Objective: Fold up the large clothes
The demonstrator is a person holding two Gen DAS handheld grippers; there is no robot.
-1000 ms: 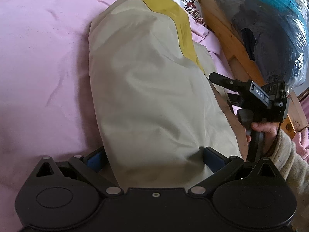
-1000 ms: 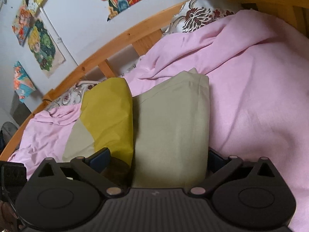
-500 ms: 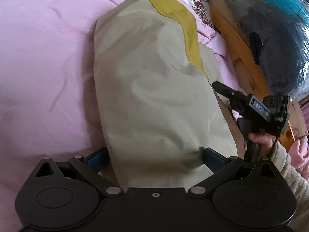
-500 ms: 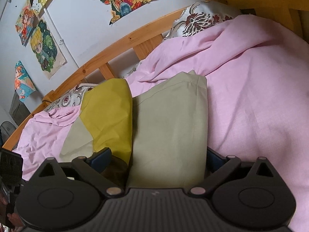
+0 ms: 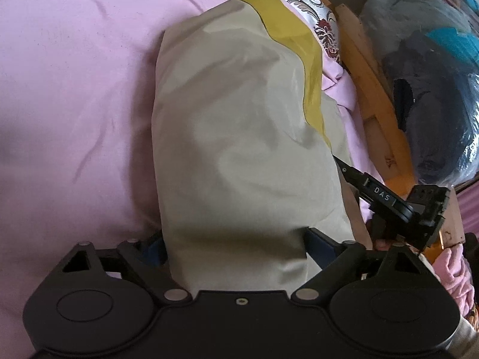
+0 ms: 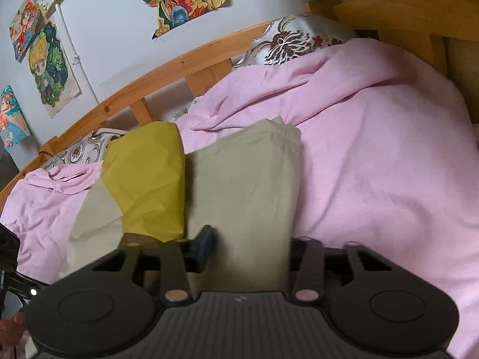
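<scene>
Left wrist view: a beige garment (image 5: 239,137) with a mustard panel (image 5: 299,48) lies folded lengthwise on the pink-sheeted bed (image 5: 74,89). Thin and limp, it looks light and likely to slump unless taken by its near edge. The left gripper (image 5: 236,245) straddles that edge, jaws wide but closing; the right gripper (image 6: 251,248) narrows on the cloth between its fingers, grip not yet certain.
</scene>
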